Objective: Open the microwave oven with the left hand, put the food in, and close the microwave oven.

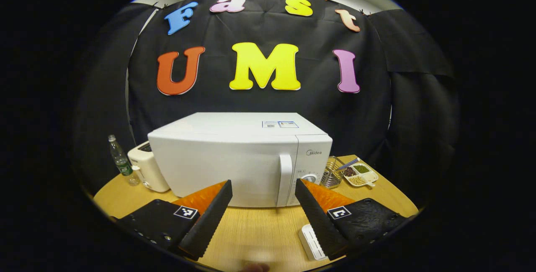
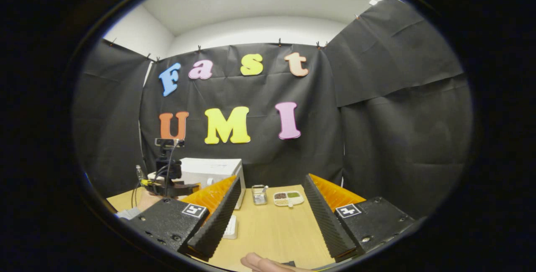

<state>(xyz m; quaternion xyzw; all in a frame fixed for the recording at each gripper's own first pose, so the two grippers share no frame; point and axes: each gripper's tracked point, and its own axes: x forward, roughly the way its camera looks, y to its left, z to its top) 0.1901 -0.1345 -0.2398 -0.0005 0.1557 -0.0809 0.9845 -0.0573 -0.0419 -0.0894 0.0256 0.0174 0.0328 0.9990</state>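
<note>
Microwave [image 1: 240, 159], door closed, beyond spread, empty left fingers [image 1: 209, 217]; right fingers [image 2: 326, 217], also spread, frame food tray [image 2: 288, 198] on bench [image 2: 272, 230].

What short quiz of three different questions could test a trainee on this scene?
1. True or false: the microwave oven door is open.
2. The left hand-held gripper is: A open, B shut on the handle.
3. Which dish sits right of the wire basket?

Key: 1 false. 2 A. 3 The divided tray of food.
</note>
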